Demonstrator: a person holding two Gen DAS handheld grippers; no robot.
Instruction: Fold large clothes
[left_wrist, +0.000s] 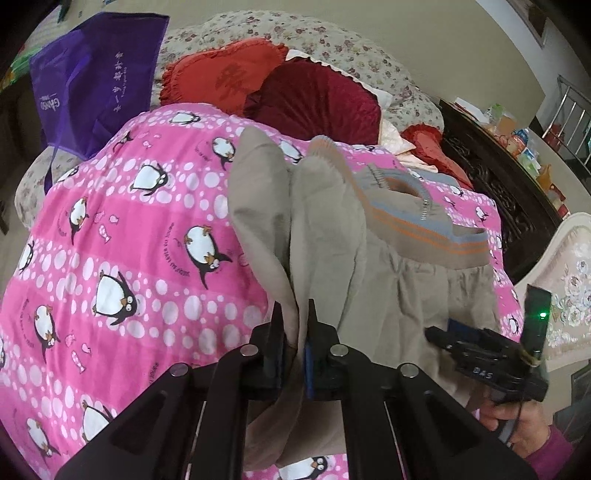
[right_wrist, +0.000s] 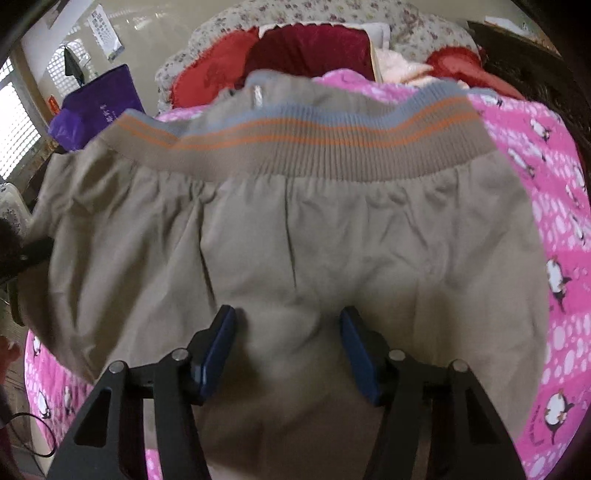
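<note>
A large khaki jacket (right_wrist: 295, 240) with a ribbed hem band striped orange and grey (right_wrist: 314, 136) lies on a pink penguin-print bedspread (left_wrist: 129, 240). My left gripper (left_wrist: 295, 325) is shut on a fold of the khaki jacket (left_wrist: 325, 206) and holds it lifted above the bed. My right gripper (right_wrist: 288, 325) is open, its blue pads (right_wrist: 218, 343) wide apart over the jacket's body, holding nothing. The right gripper also shows in the left wrist view (left_wrist: 491, 362), held in a hand at the lower right.
Red and dark red cushions (left_wrist: 295, 92) and a floral quilt (left_wrist: 332, 37) are piled at the bed's far end. A purple bag (left_wrist: 96, 81) stands at the far left. A dark carved headboard (left_wrist: 498, 177) and a cream chair (left_wrist: 565, 280) are at the right.
</note>
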